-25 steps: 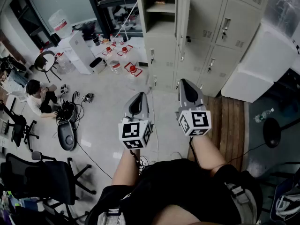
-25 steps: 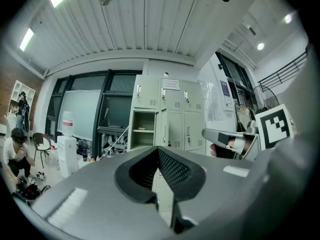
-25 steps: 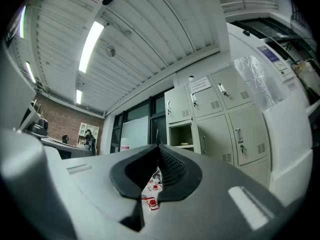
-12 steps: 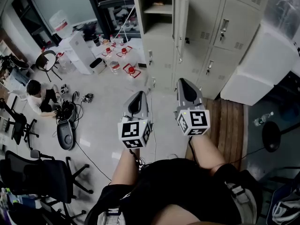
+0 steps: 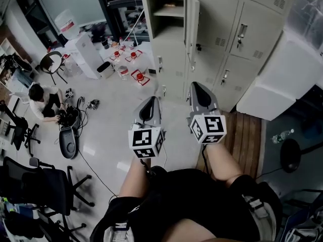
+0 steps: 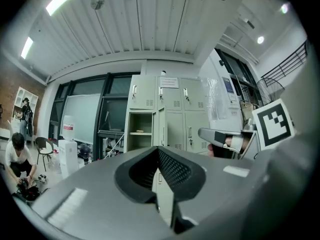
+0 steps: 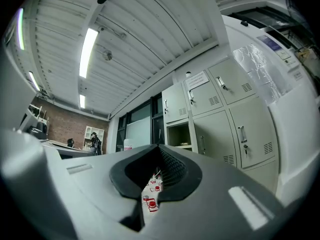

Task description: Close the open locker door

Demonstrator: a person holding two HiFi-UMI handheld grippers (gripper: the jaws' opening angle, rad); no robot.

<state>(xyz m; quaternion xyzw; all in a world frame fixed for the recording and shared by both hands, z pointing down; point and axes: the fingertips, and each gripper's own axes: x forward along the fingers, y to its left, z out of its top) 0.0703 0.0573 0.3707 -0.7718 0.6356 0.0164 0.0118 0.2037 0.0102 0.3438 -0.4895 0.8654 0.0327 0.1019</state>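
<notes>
While both grippers hang well short of it, the grey locker bank (image 5: 227, 34) fills the far wall, with one compartment (image 5: 169, 21) in its left column standing open. The open locker door (image 5: 191, 21) juts out from that compartment's right edge. The left gripper (image 5: 151, 102) and right gripper (image 5: 197, 87) each have their jaws pressed together on nothing. On the compartment's shelf lies a small flat item (image 5: 170, 5), too small to identify.

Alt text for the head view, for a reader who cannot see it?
Seen from above, a person points the left gripper and right gripper, jaws shut and empty, at a bank of lockers with one open locker door. Another person crouches on the floor at left.
</notes>
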